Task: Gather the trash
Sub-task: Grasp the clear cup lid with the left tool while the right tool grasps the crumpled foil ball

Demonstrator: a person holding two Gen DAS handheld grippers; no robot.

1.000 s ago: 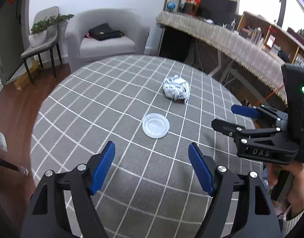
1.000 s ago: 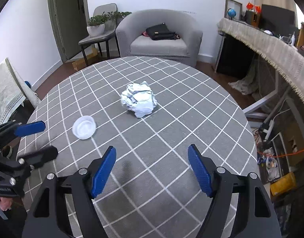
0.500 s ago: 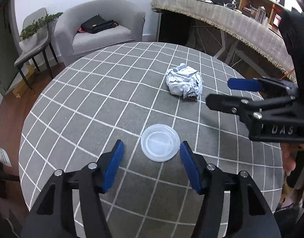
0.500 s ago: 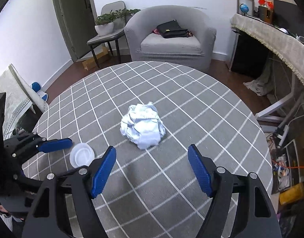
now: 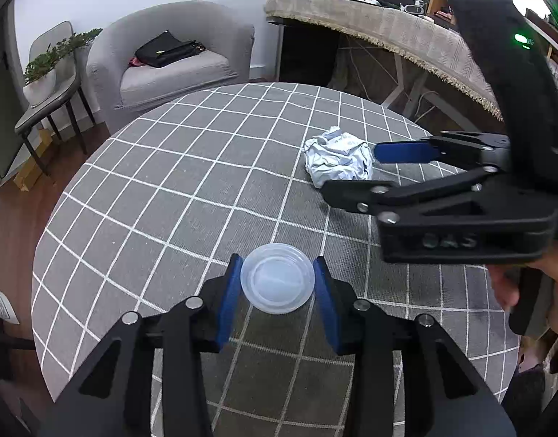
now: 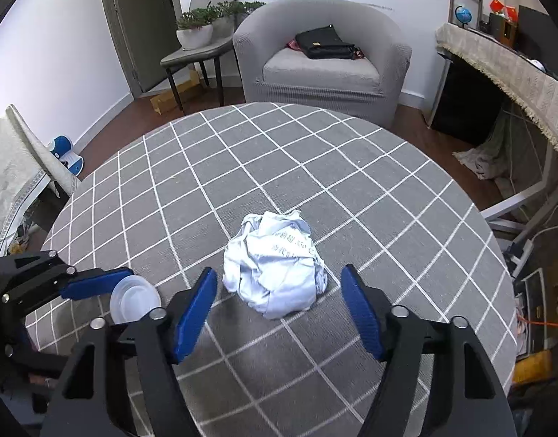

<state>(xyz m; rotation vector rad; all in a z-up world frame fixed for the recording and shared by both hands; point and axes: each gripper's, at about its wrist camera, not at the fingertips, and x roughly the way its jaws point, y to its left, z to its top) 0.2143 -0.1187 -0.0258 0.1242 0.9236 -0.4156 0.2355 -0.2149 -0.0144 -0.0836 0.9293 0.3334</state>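
Left gripper [image 5: 277,284] closing around clear plastic lid [image 5: 277,278], blue pads at lid's rim on both sides; firm contact not certain. Right gripper [image 6: 279,302] half open, closing, crumpled paper ball [image 6: 275,266] between fingers, untouched. Lid flat on grey checked table [image 5: 169,182], near-left of paper ball.
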